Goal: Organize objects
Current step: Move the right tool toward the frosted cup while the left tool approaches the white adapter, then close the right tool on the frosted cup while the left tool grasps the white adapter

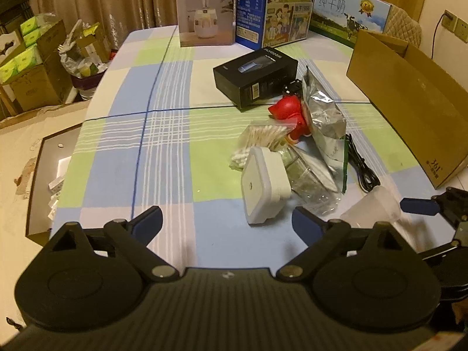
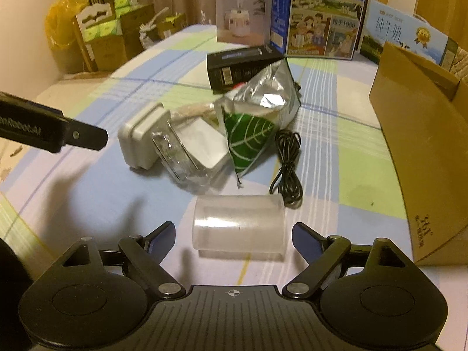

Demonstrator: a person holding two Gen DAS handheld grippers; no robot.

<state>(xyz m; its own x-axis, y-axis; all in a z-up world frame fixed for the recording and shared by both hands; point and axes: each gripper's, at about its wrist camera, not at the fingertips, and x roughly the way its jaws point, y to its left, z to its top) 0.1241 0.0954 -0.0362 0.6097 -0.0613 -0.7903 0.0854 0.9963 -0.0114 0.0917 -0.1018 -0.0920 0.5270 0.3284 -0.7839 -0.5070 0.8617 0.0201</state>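
Note:
A clutter of objects lies on the checked tablecloth (image 1: 163, 158): a white square device (image 1: 264, 188), a clear plastic container (image 2: 187, 158), a bag of cotton swabs (image 1: 263, 137), a red toy (image 1: 289, 114), a silver and green foil pouch (image 2: 257, 114), a black cable (image 2: 286, 166), a black box (image 1: 257, 77) and a frosted plastic cup (image 2: 238, 226) on its side. My left gripper (image 1: 226, 223) is open and empty, just short of the white device. My right gripper (image 2: 234, 235) is open, with the cup lying between its fingers, untouched.
An open brown cardboard box (image 2: 424, 134) stands at the right. A humidifier box (image 1: 206, 10) and milk cartons (image 1: 289, 8) line the table's far edge. Cardboard boxes and bags (image 1: 35, 58) crowd the floor at left.

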